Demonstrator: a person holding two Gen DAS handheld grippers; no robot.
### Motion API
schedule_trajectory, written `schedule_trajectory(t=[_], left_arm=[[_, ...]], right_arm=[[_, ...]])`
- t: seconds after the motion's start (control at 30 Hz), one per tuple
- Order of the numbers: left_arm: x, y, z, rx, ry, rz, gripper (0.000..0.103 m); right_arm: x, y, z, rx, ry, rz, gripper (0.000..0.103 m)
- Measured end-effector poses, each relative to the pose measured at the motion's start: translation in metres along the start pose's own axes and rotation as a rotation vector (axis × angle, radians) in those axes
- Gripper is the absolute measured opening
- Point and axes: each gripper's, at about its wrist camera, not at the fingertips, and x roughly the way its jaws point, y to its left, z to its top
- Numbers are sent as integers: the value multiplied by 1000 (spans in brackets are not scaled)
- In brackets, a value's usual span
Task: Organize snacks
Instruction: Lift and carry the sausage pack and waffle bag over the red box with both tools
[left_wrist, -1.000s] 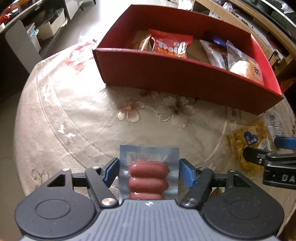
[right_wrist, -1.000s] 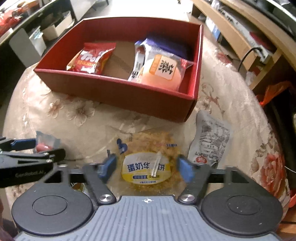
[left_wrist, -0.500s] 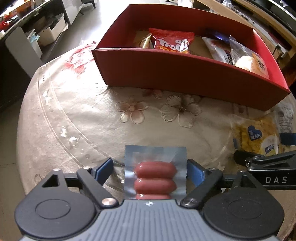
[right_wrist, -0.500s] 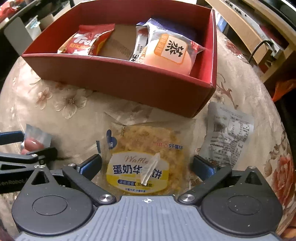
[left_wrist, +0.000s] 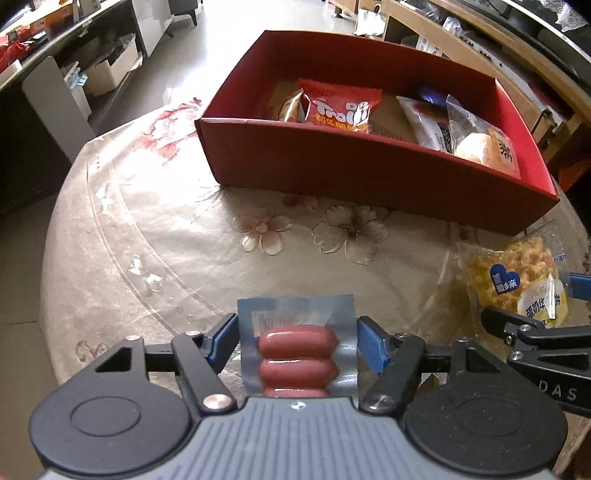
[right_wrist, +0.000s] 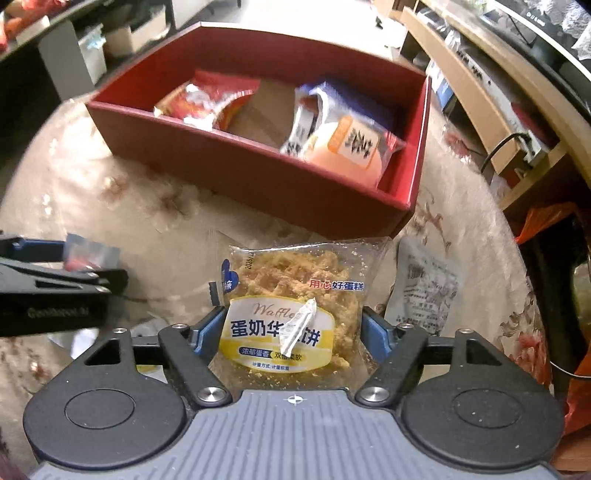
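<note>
A: Gripping on both sides! Your left gripper (left_wrist: 296, 341) pinches the sausage pack (left_wrist: 297, 352), your right gripper (right_wrist: 293, 334) clamps the waffle packet (right_wrist: 291, 314), both low over the table (left_wrist: 147, 236).

B: Next, I'd say, lift both over the red box's (left_wrist: 369, 181) near wall; open room sits mid-box, between the snacks.

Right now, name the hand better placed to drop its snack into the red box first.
Right. The right gripper holds the waffle pack up close to the red box wall; the left gripper, clamping the sausage pack, sits farther back.
</note>
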Motion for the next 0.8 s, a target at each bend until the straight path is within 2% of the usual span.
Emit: schedule_trajectory(t=[0.13,0.3,0.8], left_arm=[[-4,4,-3,-23,-3,-29,69],[-14,-3,-3,-7,-40,-25,69],[-37,-12,8,2,-118,-30,67]], right_arm=[[-4,0,-4,1,-10,-15,80],[-20,-2,-2,19,-59,-9,80],[-34,-5,7,27,-126,-29,80]])
